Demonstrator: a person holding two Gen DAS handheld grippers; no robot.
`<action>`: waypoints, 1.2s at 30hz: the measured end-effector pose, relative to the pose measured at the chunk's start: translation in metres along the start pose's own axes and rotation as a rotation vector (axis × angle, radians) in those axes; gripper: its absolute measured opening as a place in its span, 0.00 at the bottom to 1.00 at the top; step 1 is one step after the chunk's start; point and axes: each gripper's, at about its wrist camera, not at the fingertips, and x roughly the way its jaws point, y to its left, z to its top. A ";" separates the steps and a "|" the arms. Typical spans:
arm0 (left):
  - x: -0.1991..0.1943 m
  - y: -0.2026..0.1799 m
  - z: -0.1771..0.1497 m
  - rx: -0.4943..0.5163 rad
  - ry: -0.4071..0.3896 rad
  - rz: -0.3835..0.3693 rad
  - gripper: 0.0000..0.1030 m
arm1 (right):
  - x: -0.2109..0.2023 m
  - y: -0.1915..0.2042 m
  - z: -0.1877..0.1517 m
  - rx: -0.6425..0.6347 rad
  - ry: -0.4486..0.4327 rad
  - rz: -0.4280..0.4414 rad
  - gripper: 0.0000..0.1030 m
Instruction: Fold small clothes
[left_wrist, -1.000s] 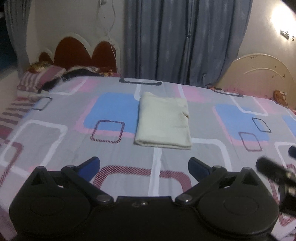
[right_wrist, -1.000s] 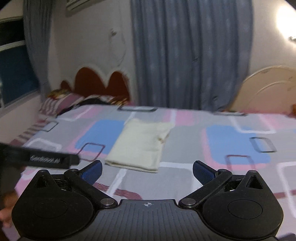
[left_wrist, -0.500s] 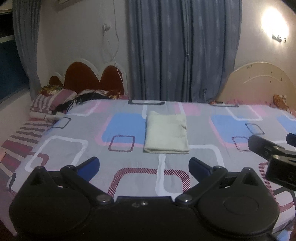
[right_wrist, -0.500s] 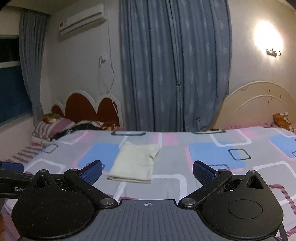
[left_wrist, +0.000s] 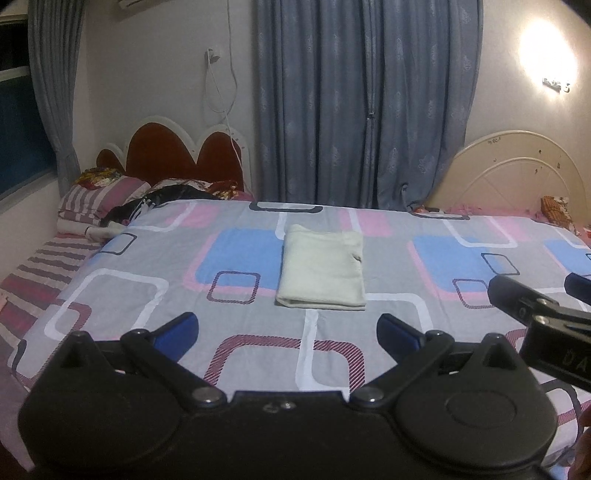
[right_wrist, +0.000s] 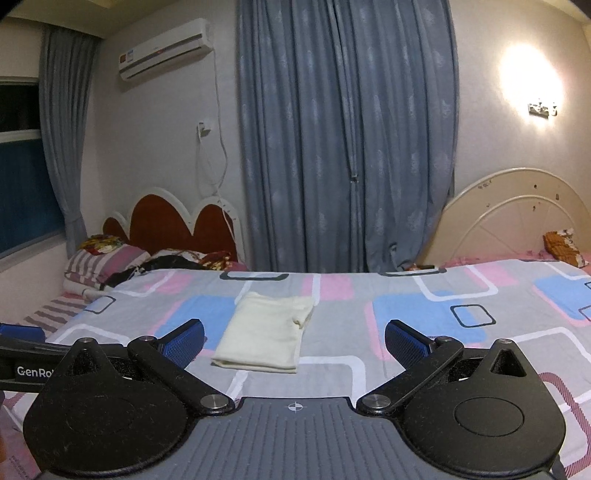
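Note:
A cream garment (left_wrist: 321, 271), folded into a neat rectangle, lies flat on the patterned bedspread (left_wrist: 236, 291); it also shows in the right wrist view (right_wrist: 264, 338). My left gripper (left_wrist: 288, 330) is open and empty, held above the bed's near edge, well short of the garment. My right gripper (right_wrist: 293, 338) is open and empty, held back from the garment too. The right gripper's finger (left_wrist: 517, 301) shows at the right edge of the left wrist view.
Pillows and a dark heap (left_wrist: 107, 206) lie by the red headboard (left_wrist: 173, 158) at the far left. A cream headboard (left_wrist: 517, 170) stands at the far right. Grey curtains (left_wrist: 365, 99) hang behind the bed.
Both grippers have drawn back and tilted up from the bed, so the folded garment looks farther and the wall shows more. The garment has not moved.

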 end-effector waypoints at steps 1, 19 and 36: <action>0.000 -0.001 0.000 -0.003 0.002 0.000 0.99 | -0.001 0.000 0.000 -0.002 0.000 0.001 1.00; -0.005 -0.006 -0.006 -0.014 0.000 0.009 0.99 | -0.007 -0.008 -0.005 0.004 0.005 -0.002 1.00; -0.005 0.003 -0.005 -0.023 0.008 0.023 0.99 | -0.005 -0.006 -0.007 0.007 0.015 -0.005 1.00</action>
